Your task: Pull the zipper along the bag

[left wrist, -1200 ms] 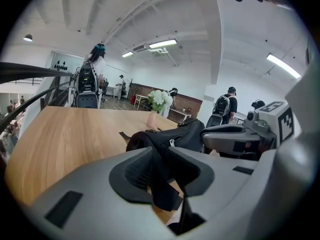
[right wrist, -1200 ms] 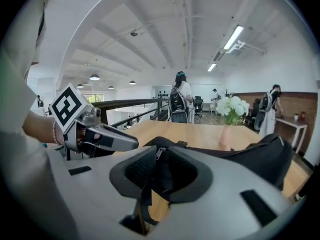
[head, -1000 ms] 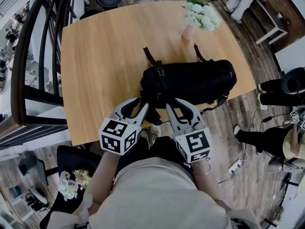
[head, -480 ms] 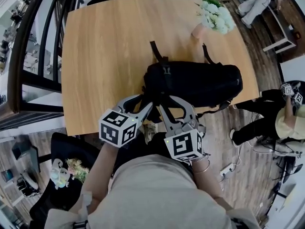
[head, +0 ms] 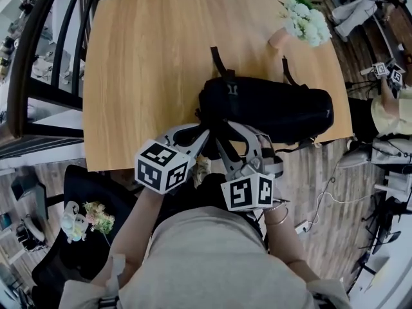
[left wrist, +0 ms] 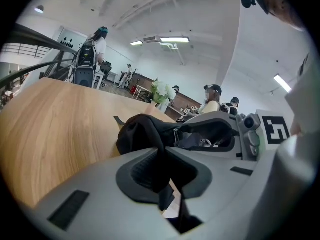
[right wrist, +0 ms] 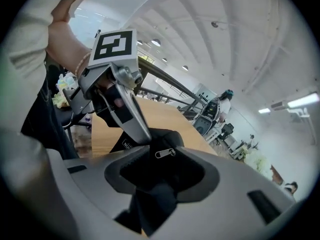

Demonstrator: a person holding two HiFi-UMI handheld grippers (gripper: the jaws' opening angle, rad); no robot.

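Bare bench (head: 141, 76) stretches left of and beyond the black bag (head: 277, 111), open to reach. A vase of flowers (head: 302, 26) stands near the bag's far right end; a dark railing (head: 26, 76) flanks the bench's left edge.

The bag (head: 270, 111) lies on the table (head: 141, 76), close to its near edge, with its right end at the table's right edge. Behind the bag and to its right, at the far corner, stands a vase of flowers (head: 302, 24). A strap (head: 219, 60) runs from the bag's back onto the tabletop. Left of the bag, past the table's edge, runs a railing (head: 58, 63). In front of the bag and to its left, off the table, stands a chair (head: 84, 188)
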